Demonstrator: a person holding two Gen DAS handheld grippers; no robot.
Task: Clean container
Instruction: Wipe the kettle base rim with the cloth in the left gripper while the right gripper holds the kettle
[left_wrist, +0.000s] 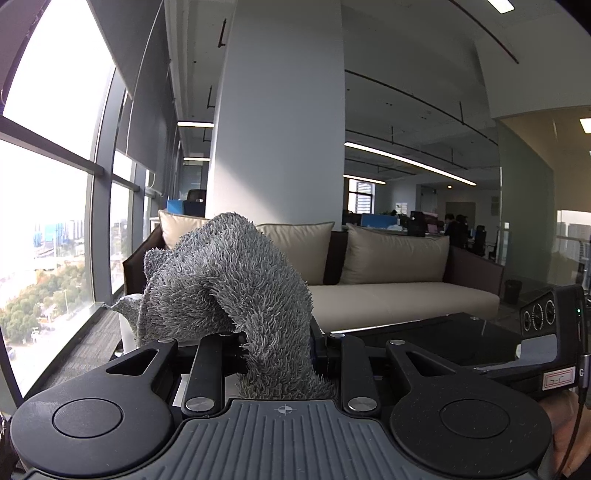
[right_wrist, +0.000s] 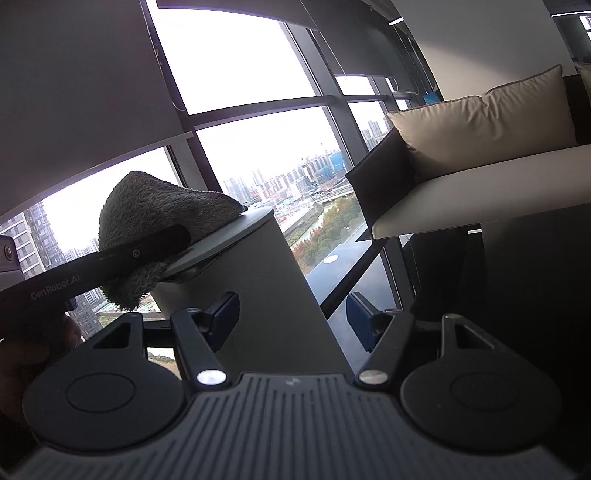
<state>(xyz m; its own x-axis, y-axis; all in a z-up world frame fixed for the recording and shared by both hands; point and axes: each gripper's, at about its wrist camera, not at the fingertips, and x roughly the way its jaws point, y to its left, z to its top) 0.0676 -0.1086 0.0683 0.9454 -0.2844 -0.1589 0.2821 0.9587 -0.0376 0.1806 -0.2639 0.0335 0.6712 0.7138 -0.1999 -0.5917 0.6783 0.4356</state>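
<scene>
— Items on count?

— One grey cloth (right_wrist: 162, 206), one dark upright container (right_wrist: 255, 288), two grippers.

— Left gripper (left_wrist: 277, 350)?

— Pinching the cloth, which bunches up above its fingers; in the right wrist view the cloth lies on the container's lid (right_wrist: 225, 236).

— Right gripper (right_wrist: 291, 317)?

— Spread, one blue pad (right_wrist: 225, 310) on each side of the container's wall. Contact cannot be told.

— Surroundings?

— One sofa (left_wrist: 388, 299) with three beige cushions, beyond a dark glass worktop (left_wrist: 443, 332).
</scene>
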